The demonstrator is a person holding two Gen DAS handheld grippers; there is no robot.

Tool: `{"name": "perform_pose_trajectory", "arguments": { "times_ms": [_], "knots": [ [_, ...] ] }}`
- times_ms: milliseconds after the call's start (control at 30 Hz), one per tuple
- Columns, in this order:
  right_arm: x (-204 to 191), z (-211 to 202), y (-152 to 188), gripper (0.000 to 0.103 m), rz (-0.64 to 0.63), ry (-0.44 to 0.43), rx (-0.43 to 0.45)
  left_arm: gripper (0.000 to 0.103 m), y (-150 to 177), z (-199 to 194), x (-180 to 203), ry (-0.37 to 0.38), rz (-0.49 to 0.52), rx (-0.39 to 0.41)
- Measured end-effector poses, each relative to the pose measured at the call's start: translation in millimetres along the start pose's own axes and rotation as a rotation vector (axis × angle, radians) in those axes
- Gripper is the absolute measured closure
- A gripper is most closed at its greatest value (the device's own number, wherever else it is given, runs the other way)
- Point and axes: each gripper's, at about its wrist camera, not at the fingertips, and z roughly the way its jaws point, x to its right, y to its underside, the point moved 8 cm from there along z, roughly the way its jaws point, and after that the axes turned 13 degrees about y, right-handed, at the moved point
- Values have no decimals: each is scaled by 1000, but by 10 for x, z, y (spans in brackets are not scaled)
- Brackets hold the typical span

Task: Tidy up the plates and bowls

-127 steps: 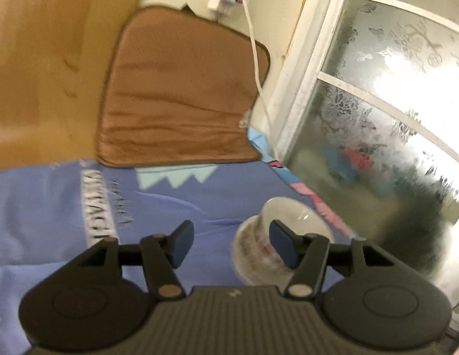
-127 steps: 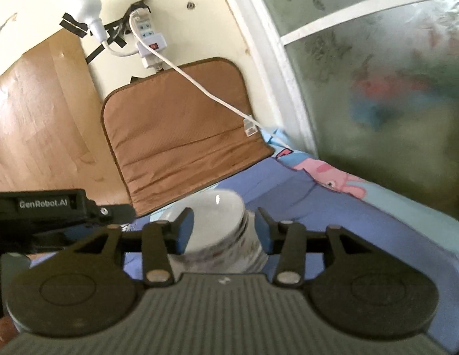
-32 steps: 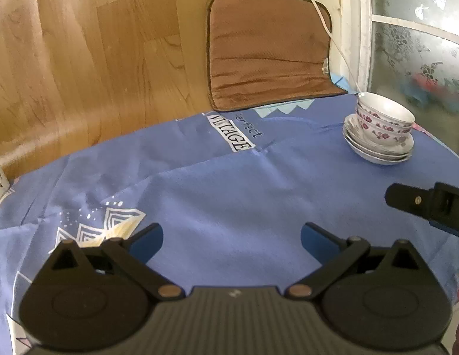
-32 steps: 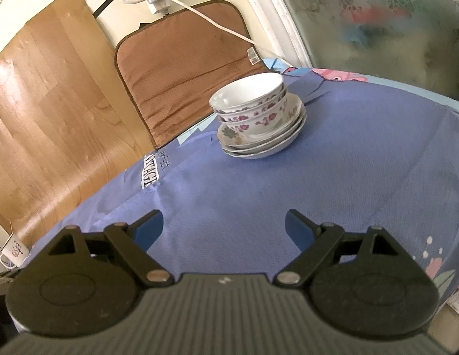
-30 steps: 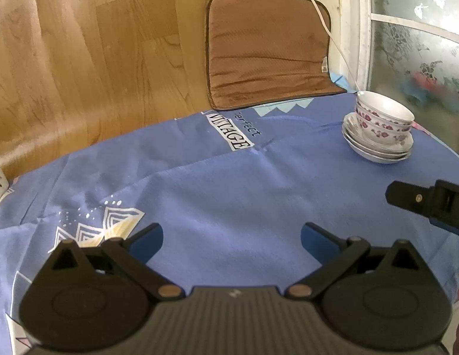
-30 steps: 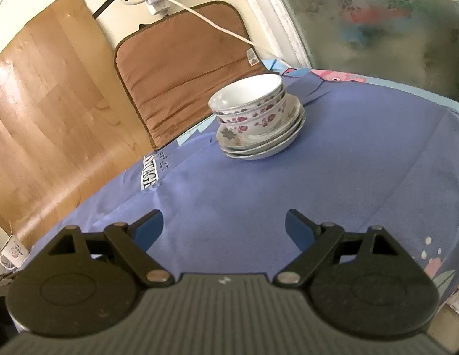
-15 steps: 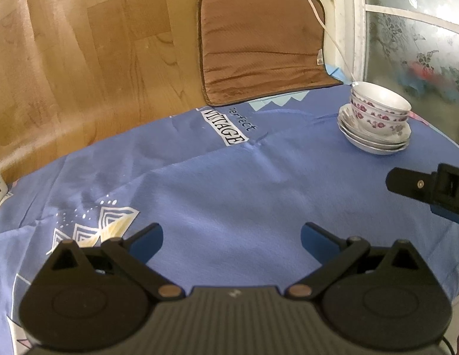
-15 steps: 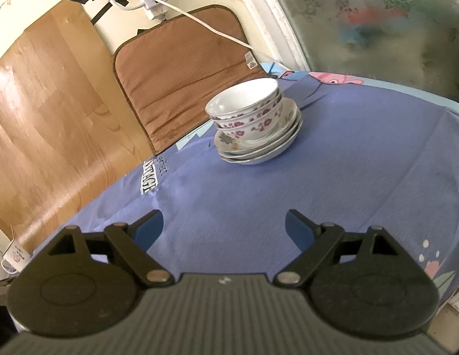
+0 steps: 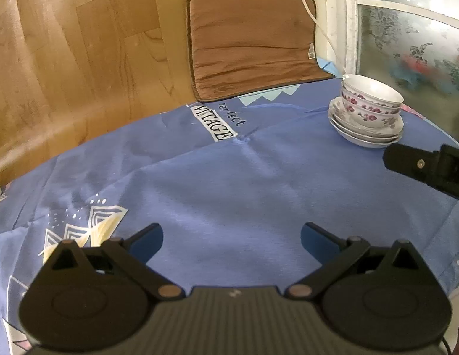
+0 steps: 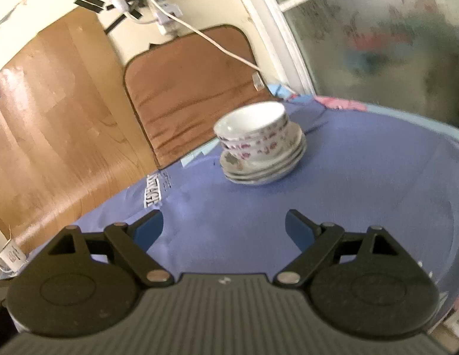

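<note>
Your stacked bowls [image 9: 371,100] sit nested on the pile of plates [image 9: 367,131] at the far side of the blue tablecloth [image 9: 229,177], just in front of the brown cushion [image 9: 250,38] that leans against the wall, and close by the frosted window [image 9: 412,35]. Your left gripper [image 9: 230,238] hangs over the near part of the cloth with its blue-padded jaws spread wide and nothing between them; the stack lies well apart from it, ahead and off to its right. Your right gripper [image 10: 223,226] is likewise spread wide and empty, with the stack ahead of it, near the middle of its view and slightly blurred. In the left wrist view, part of that right gripper's black body juts in just this side of the plates. A white cable [image 10: 217,46] runs down across the cushion.
</note>
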Motion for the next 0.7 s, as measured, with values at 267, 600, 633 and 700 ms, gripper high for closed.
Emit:
{"name": "perform_pose_trajectory", "arguments": {
  "times_ms": [267,600,633,700],
  "knots": [
    [19,38,14,11,4,6,-18,0,9,3,2,13,-9,-2],
    [-20,8,39,11,-6,8,-12,0,28,-20,-23,21,-18,3],
    [-24,7,40,11,-8,8,-12,0,29,-21,-26,23,-19,4],
    [-32,5,45,11,-11,8,-12,0,34,-28,-32,24,-22,6]
  ]
}}
